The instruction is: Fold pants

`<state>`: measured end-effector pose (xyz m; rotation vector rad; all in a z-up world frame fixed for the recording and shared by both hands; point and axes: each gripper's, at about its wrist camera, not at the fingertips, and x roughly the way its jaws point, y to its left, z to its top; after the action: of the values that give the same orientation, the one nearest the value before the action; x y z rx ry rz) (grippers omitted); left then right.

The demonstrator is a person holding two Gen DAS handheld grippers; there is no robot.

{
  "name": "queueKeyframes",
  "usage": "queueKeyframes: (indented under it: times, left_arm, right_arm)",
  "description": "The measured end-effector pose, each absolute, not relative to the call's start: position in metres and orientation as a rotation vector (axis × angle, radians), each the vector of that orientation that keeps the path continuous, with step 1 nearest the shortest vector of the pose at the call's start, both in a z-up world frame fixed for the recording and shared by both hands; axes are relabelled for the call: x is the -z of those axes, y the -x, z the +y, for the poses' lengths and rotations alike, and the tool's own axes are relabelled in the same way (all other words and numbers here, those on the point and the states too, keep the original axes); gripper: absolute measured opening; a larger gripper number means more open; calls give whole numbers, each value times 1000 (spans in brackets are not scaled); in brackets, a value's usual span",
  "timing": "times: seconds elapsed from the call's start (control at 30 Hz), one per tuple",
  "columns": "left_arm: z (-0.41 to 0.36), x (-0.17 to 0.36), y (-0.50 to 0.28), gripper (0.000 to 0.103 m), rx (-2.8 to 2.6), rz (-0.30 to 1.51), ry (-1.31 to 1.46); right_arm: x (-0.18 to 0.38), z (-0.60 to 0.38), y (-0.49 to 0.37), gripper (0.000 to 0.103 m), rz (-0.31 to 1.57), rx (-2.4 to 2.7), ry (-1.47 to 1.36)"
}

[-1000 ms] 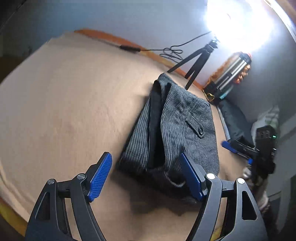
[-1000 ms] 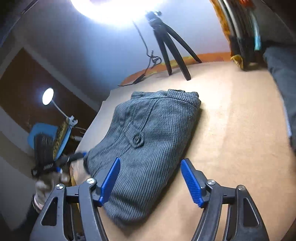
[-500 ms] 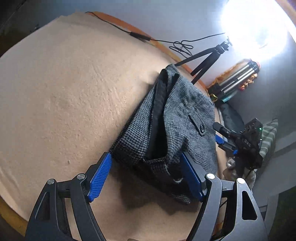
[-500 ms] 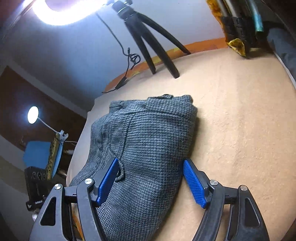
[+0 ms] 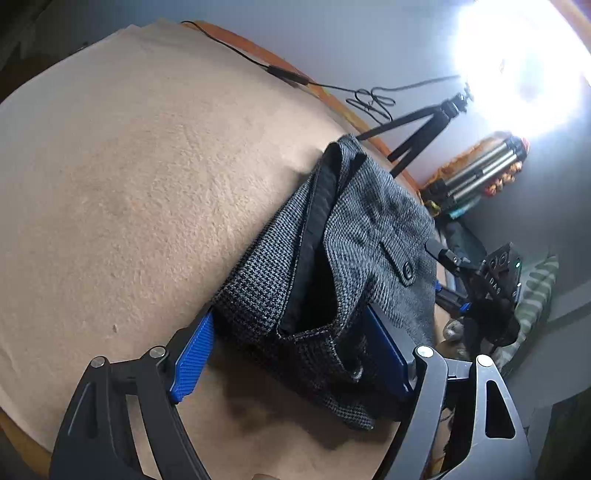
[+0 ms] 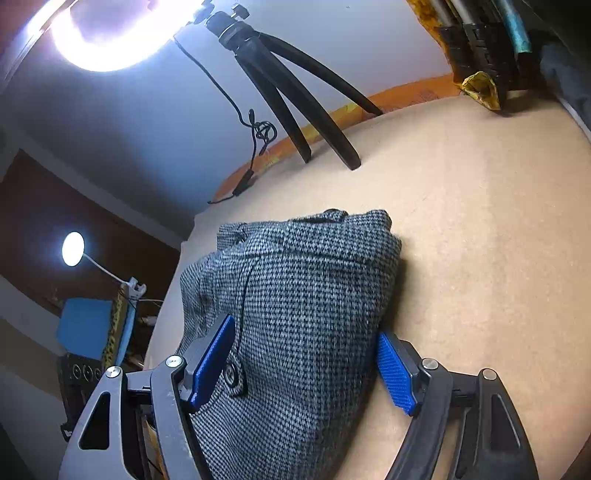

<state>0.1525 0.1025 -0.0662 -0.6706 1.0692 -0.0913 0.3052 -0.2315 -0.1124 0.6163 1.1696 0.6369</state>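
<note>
Pants: grey houndstooth woven pants (image 5: 354, 236), folded into a thick bundle on the tan fleece blanket (image 5: 122, 177).
Left gripper (image 5: 291, 354): spread, blue pads flanking the bundle's near corner; closer than a second ago.
Right gripper (image 6: 306, 358): spread, straddling the bundle's edge; likewise advanced.
Background: black tripod (image 6: 280, 81).
Writing: none legible.

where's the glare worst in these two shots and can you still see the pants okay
Left wrist view: the ring light blows out the upper right corner; the grey houndstooth folded pants stay sharp. Right wrist view: glare upper left, a small lamp flares too; weave stays crisp.
</note>
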Motion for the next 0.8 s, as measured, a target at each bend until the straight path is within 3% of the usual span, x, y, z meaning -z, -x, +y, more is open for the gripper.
queueKeyframes:
  times: [0.5,0.53,0.57,0.6,0.67,0.8]
  left_arm:
    - [93,72,-165,78,77,992,721]
    - [92,72,-167,75,71,992,711]
    - [89,71,-168,65,62,991,691]
    - [87,70,-170,48,53,991,663]
    - [83,69,-172,28,69,989,628]
    - [68,59,-171,22,78,963,527]
  right_arm:
    - [116,-229,-308,74,1141,-651,-634]
    - [116,-227,-307,71,1142,-641,-627]
    - [115,-226,-307,67,1142,-631,-616]
    - [115,-225,-306,62,1143,-620,-604]
    - [115,-223,-306,52,1146,-605,-591]
    - [109,-218,-301,33,1129,-595,-548]
